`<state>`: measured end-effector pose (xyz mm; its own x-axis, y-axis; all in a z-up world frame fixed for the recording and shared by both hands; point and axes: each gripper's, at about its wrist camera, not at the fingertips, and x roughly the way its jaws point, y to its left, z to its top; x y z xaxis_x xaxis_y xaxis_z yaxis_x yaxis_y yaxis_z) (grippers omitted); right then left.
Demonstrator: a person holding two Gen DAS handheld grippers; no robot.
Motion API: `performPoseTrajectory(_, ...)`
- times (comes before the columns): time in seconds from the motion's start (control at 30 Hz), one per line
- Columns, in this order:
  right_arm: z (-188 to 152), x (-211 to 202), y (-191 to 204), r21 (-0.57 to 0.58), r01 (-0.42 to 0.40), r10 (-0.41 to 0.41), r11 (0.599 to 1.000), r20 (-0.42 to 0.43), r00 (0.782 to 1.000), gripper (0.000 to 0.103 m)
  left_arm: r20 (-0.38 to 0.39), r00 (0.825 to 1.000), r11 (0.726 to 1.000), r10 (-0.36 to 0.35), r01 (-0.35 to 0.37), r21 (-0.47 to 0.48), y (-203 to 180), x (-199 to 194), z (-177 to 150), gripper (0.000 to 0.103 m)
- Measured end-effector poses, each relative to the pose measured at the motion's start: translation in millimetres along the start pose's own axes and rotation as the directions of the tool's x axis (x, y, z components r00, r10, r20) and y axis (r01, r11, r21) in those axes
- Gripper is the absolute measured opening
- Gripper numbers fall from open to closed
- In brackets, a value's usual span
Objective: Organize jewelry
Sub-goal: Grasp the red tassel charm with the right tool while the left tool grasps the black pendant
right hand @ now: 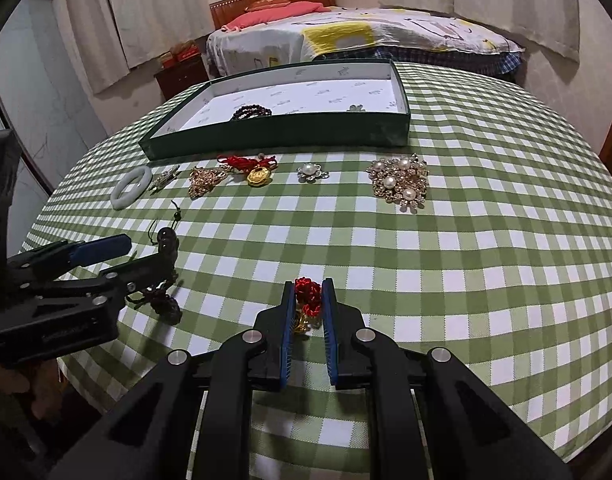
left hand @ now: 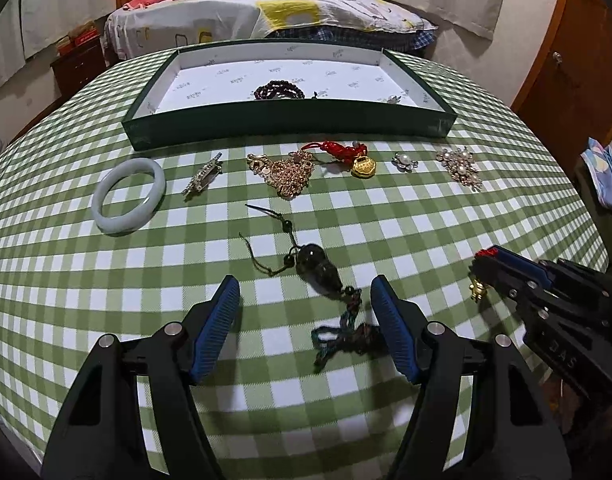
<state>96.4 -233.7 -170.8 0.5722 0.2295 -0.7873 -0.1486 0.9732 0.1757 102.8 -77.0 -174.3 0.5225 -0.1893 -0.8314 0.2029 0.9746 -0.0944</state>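
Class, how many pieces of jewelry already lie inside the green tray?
2 visible: a dark bead bracelet near the front wall's middle, and a small pale brooch toward the right. The tray's front wall may hide others.

Raised letters on right gripper [left hand: 483,266] body read "DAS", seen upside down in left wrist view. Repeated small print on tray [left hand: 290,122] white lining and rim: too small to read.
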Motion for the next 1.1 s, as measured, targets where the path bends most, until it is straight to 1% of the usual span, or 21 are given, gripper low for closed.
performPoseTrajectory(0.07, 0, 1, -2, 0.008, -0.003, 0.003, 1.000, 0.001, 1.000, 0.014, -0.003, 1.000, 1.000, 0.005, -0.005, 0.001, -1, 4, 2, 0.066)
performPoseTrajectory(0.13, 0, 2, -3, 0.014, -0.008, 0.008, 1.000, 0.000, 1.000, 0.014, -0.009, 1.000, 1.000, 0.011, -0.011, 0.003, -1, 8, 4, 0.059)
performPoseTrajectory(0.33, 1, 2, -3, 0.019, -0.012, 0.012, 1.000, -0.002, 1.000, 0.014, -0.022, 0.999, 0.999, 0.030, -0.030, 0.023, 5, 6, 1, 0.054)
performPoseTrajectory(0.4, 1, 3, -3, 0.019, -0.011, 0.011, 1.000, -0.002, 1.000, 0.014, -0.025, 0.999, 1.000, 0.026, -0.026, 0.015, 9, 4, 0, 0.049)
performPoseTrajectory(0.5, 1, 3, -3, 0.018, -0.010, 0.010, 1.000, -0.002, 1.000, 0.014, -0.026, 1.000, 1.000, 0.013, -0.014, -0.006, 14, 4, 2, 0.048)
performPoseTrajectory(0.63, 1, 4, -3, 0.014, -0.004, 0.004, 1.000, -0.004, 1.000, 0.014, -0.015, 1.000, 1.000, 0.012, -0.012, 0.005, 12, 7, 6, 0.048)
performPoseTrajectory(0.67, 0, 4, -3, 0.013, -0.002, 0.002, 1.000, -0.005, 1.000, 0.014, -0.012, 1.000, 1.000, 0.005, -0.005, 0.007, 12, 7, 6, 0.047)
performPoseTrajectory(0.7, 1, 5, -2, 0.011, 0.000, 0.000, 1.000, -0.006, 1.000, 0.014, -0.010, 1.000, 1.000, 0.002, -0.002, 0.009, 12, 7, 5, 0.041)
performPoseTrajectory(0.73, 1, 5, -2, 0.010, 0.002, -0.002, 1.000, -0.006, 1.000, 0.014, -0.009, 1.000, 1.000, -0.001, 0.001, 0.013, 12, 6, 5, 0.038)
performPoseTrajectory(0.8, 0, 6, -2, 0.008, 0.003, -0.003, 1.000, -0.007, 1.000, 0.014, -0.009, 1.000, 1.000, -0.011, 0.011, 0.020, 13, 6, 4, 0.025)
performPoseTrajectory(0.9, 0, 6, 0, 0.003, 0.008, -0.008, 1.000, -0.007, 1.000, 0.014, -0.007, 1.000, 1.000, -0.025, 0.025, 0.018, 14, 5, 3, 0.016)
performPoseTrajectory(0.93, 0, 6, 0, 0.003, 0.008, -0.008, 1.000, -0.007, 1.000, 0.014, -0.005, 0.999, 0.999, -0.033, 0.033, 0.023, 14, 5, 3, 0.015)
performPoseTrajectory(1.1, 0, 6, 1, 0.001, 0.011, -0.011, 1.000, -0.006, 1.000, 0.014, 0.003, 0.999, 0.999, -0.049, 0.049, 0.017, 16, 4, 0, 0.015)
